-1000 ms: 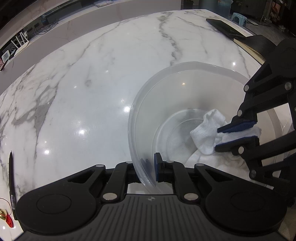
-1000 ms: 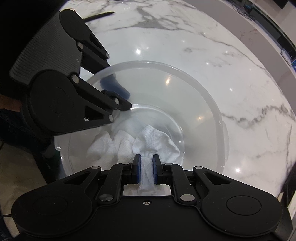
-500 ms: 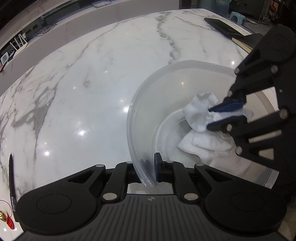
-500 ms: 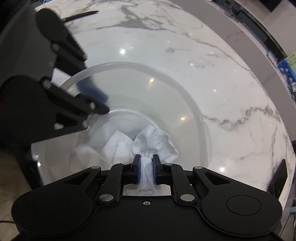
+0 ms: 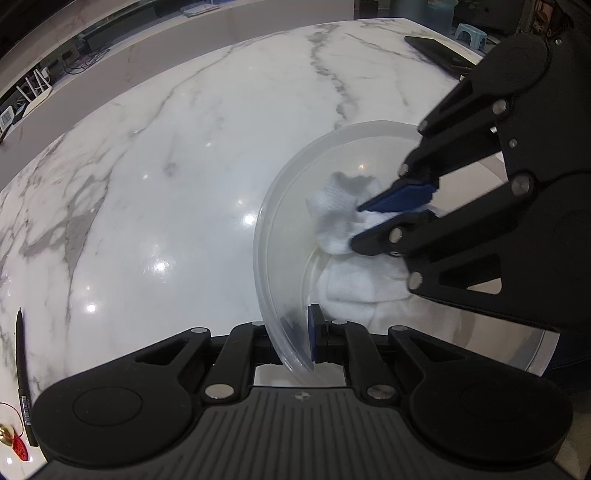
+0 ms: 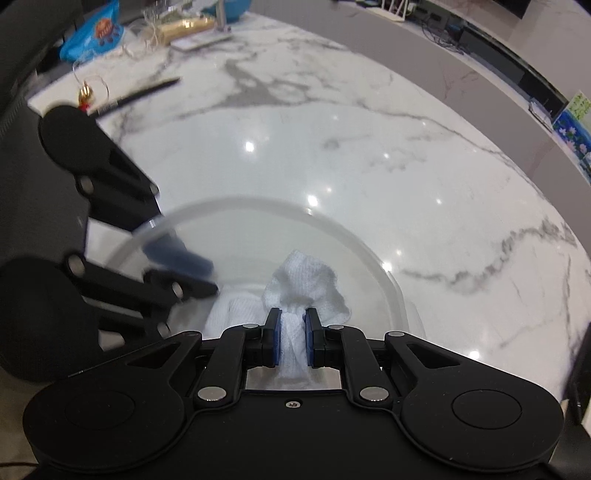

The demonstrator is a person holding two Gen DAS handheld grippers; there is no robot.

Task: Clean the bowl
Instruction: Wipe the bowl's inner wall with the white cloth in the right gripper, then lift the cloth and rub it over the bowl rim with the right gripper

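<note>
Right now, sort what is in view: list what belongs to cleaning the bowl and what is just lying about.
In use:
- clear bowl
- white cloth
- left hand-held gripper, clamped on the bowl's rim
- right hand-held gripper, clamped on the cloth

Lying about:
- black pen
- blue snack bag
- dark flat device

A home kitchen or dining spot: glossy marble counter (image 6: 369,166), blue snack bag (image 6: 94,35), plastic stool (image 5: 471,31).

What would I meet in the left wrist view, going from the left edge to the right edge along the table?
Black pen → bare marble table → clear bowl's rim → white cloth inside the bowl → right gripper, shut on the cloth.
</note>
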